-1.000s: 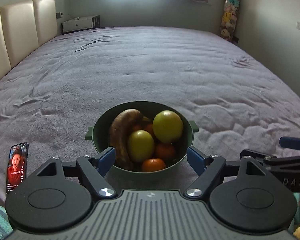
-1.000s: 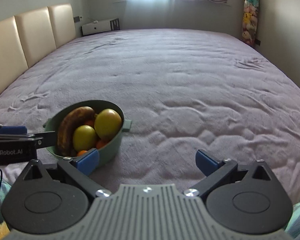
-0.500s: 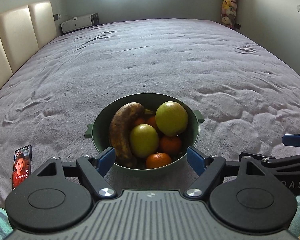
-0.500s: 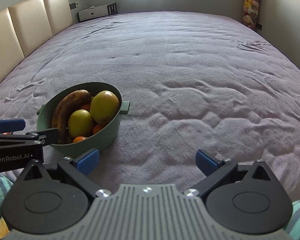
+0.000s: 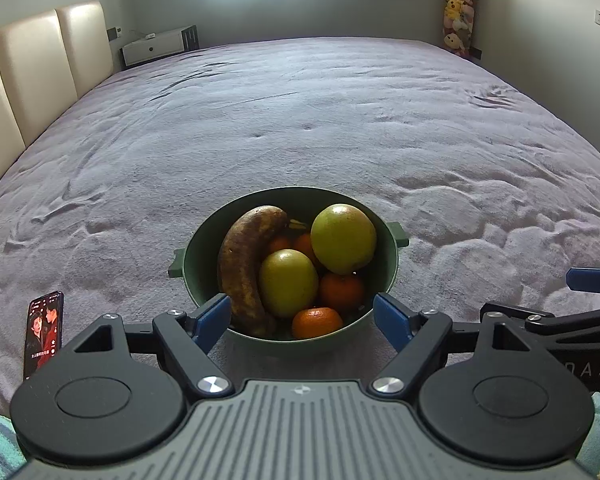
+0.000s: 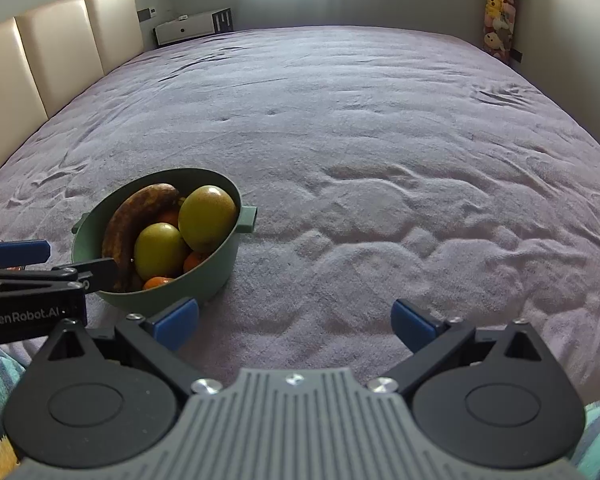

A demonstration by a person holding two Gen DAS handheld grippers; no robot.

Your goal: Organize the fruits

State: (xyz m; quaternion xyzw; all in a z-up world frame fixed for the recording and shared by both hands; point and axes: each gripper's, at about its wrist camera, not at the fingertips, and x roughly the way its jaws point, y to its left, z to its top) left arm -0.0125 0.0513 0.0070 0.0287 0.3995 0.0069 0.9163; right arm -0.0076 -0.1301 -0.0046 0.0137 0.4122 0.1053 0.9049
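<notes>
The left claw [image 5: 302,322] stood with its blue fingers spread apart and nothing between them, framing the near rim of the green bowl [image 5: 392,256]. Over the last second the bowl had slid lower and grown larger in that view, so the claw had tipped down toward it and closed in. The right claw [image 6: 295,322] was likewise apart and empty, over bare bedspread [image 6: 380,140] to the bowl's right.

All the fruit in sight lay inside the bowl: a brown banana [image 5: 246,264], two yellow-green round fruits [image 5: 343,238] (possibly citrus; the fisheye left that unclear), and small oranges [image 5: 317,322] beneath. None lay loose on the bed. That fitted fruit about to be taken out and laid apart, or fruit already gathered. A phone [image 5: 44,332] lay left of the bowl.
</notes>
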